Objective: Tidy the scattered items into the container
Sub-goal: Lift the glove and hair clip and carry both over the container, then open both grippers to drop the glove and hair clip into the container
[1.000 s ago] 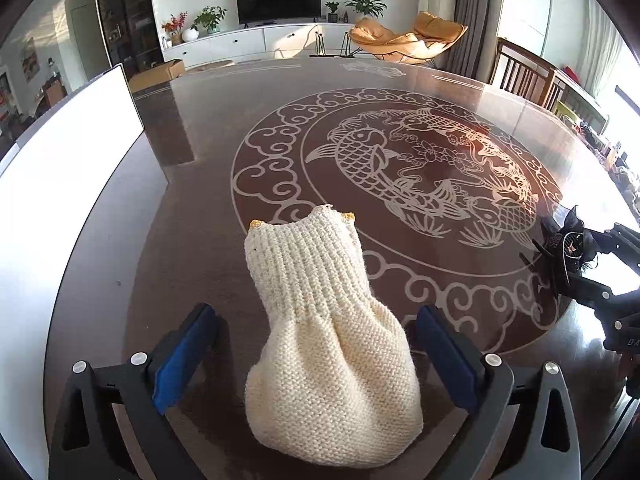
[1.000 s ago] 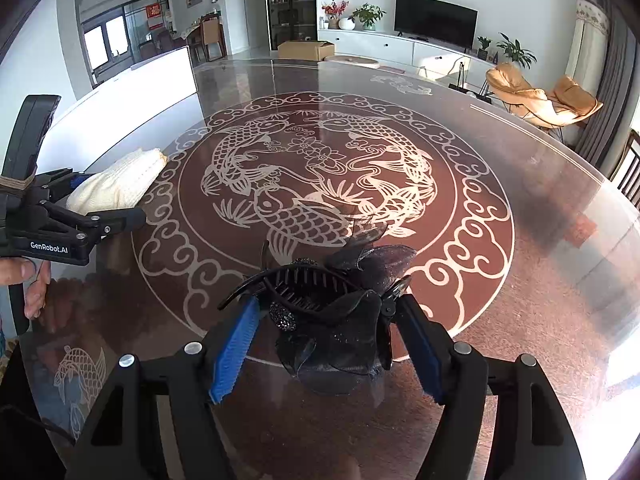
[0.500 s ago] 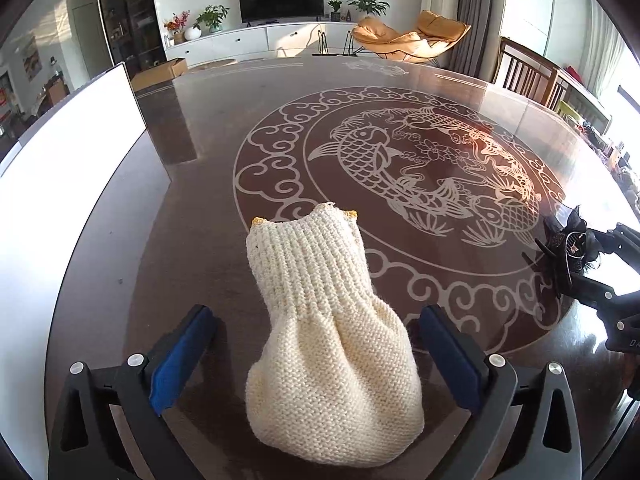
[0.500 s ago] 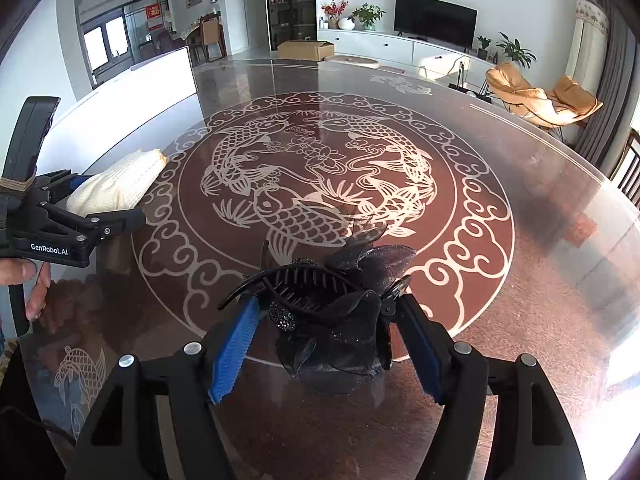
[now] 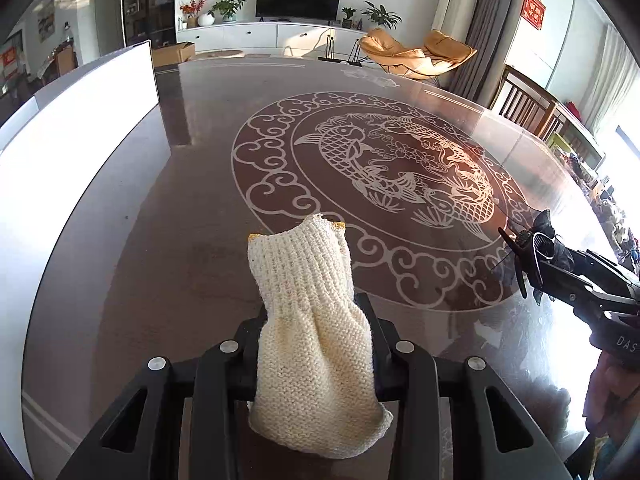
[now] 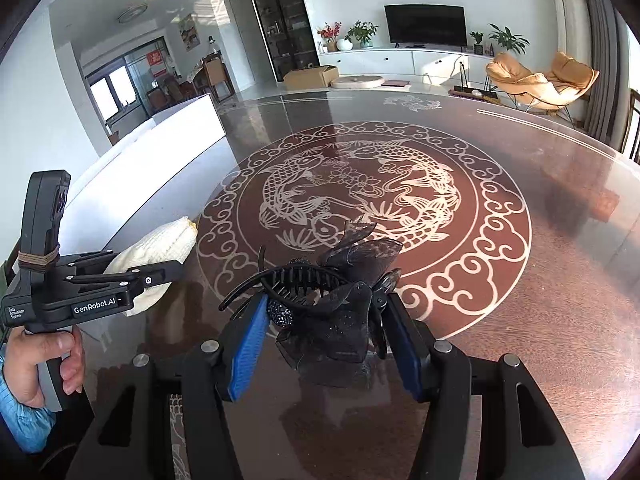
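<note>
**Both jaws engaged on items at the near edge of the worktop**

Your left gripper (image 5: 316, 320) has its jaws fully closed on the cream knitted pouch (image 5: 310, 320). The pads press into both sides of its gathered middle. The ribbed end with yellow corners points toward the far side, over the dark glass worktop (image 5: 160, 240).

Your right gripper (image 6: 328, 332) has its jaws closing around the black hair claw (image 6: 320, 304). The claw, with its gauze bow and beaded ball, sits between the blue pads (image 6: 246, 352). The right pad appears to touch the bow; the left pad stands just beside the beaded ball.

The white container (image 5: 72, 152) stands along the left edge of the worktop, left of the pouch. In the right wrist view, your left hand (image 6: 44, 364) grips the left gripper's handle at the near left.
</note>
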The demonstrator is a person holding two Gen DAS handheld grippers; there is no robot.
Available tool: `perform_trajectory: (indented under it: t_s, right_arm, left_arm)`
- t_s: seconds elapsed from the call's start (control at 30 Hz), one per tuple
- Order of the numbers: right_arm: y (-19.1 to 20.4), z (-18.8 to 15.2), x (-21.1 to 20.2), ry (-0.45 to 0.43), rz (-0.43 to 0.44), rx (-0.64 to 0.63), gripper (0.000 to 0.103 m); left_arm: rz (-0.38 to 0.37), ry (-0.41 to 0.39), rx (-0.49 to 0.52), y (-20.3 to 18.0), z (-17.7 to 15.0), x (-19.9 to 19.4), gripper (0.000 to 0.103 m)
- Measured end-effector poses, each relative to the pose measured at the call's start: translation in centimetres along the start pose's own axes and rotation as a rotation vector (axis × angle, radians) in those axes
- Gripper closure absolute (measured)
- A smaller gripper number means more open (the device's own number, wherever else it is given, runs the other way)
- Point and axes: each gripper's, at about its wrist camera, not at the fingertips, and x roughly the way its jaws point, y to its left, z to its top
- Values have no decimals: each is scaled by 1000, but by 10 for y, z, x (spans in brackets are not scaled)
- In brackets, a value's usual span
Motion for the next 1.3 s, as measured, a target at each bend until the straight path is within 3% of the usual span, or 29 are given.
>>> perform_trajectory:
  t_s: [0.17,0.33,0.43,0.63,0.8,1.0,1.1,1.13,1.2,1.3]
  right_arm:
    - [30,-1,6,25,49,-32,45]
    - [78,20,9,13,112,-115,45]
    - [114,49,6,-20,165,-176,45]
    - [210,130,-1,-124,319,-298,45]
    - [305,184,30,-117,423,-405,45]
    - [390,202,118,46,456,-489,44]
    - [411,195,168,171,412,-502,44]
    - [414,191,182,218,387,-499,43]
    - [415,188,195,244,361,-501,42]
    - [411,192,194,201,336,-517,40]
  left_arm:
    - [-2,-5,-38,17,-7,-21,66]
    - [20,-95,-92,50,10,-77,66]
    - [60,-167,-140,88,25,-121,66]
    - [216,-256,-282,198,43,-196,66]
    - [301,-204,-428,286,31,-199,66]
    - [353,-67,-548,348,11,-155,66]
    - [363,6,-620,366,0,-135,51]
    - [365,13,-636,368,-2,-132,35]
    - [382,-1,-635,367,-5,-131,14]
    - [416,-35,-611,360,-1,-137,12]
